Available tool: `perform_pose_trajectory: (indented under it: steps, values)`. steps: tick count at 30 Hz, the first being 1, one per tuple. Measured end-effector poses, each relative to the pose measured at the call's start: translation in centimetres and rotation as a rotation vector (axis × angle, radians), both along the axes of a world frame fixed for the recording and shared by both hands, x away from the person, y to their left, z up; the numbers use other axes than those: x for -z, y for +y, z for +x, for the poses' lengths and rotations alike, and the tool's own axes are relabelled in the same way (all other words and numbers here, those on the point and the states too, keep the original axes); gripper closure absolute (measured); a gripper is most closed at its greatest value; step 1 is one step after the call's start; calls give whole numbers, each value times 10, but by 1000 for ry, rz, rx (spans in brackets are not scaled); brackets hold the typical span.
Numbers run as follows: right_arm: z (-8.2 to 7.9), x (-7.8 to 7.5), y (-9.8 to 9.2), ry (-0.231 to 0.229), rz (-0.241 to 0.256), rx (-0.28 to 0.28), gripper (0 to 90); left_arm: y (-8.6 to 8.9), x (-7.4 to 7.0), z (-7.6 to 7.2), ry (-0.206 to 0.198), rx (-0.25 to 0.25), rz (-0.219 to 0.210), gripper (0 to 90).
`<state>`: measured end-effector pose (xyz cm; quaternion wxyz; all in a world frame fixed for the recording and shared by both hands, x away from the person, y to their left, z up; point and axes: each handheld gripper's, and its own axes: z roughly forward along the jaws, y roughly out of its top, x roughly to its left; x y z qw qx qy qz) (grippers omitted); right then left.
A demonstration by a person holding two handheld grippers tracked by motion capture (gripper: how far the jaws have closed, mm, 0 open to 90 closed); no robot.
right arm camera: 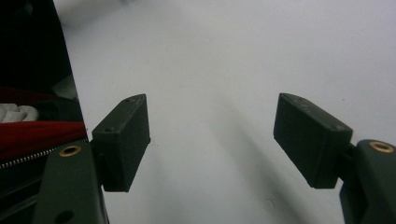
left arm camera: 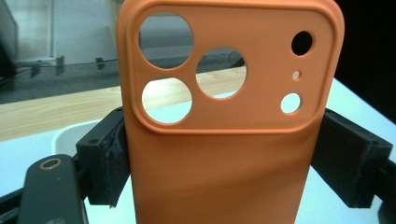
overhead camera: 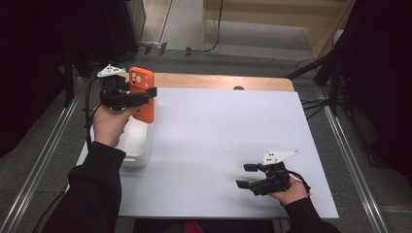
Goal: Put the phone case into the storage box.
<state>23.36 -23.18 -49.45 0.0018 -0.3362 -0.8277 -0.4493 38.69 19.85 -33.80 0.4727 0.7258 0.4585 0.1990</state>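
An orange phone case [overhead camera: 142,93] is held upright between the jaws of the left hand-held gripper [overhead camera: 145,94], above a white tub [overhead camera: 136,145] at the table's [overhead camera: 218,136] left edge. The right hand-held gripper [overhead camera: 247,175] is held with jaws spread, empty, over the table's near right.
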Motion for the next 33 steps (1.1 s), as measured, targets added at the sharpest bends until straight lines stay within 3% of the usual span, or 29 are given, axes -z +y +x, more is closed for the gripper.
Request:
perform_pose_trajectory:
  steps: [8,11,15,19,28,33]
  values:
    - [2,0,2,-2,3,-8,259,2,-2,12,-10,-44,13,155]
    - [3,0,2,-1,4,-9,259,3,-4,16,-10,-49,20,155]
    - [4,-1,3,-1,9,-13,259,6,-5,23,-7,-35,-5,155]
    - [5,-1,4,-1,9,-17,259,6,-5,30,-8,-49,27,155]
    - [6,-2,4,-2,16,-5,259,11,-4,48,3,-67,9,154]
    - [4,-1,7,2,19,-18,259,12,-2,58,-3,-86,31,155]
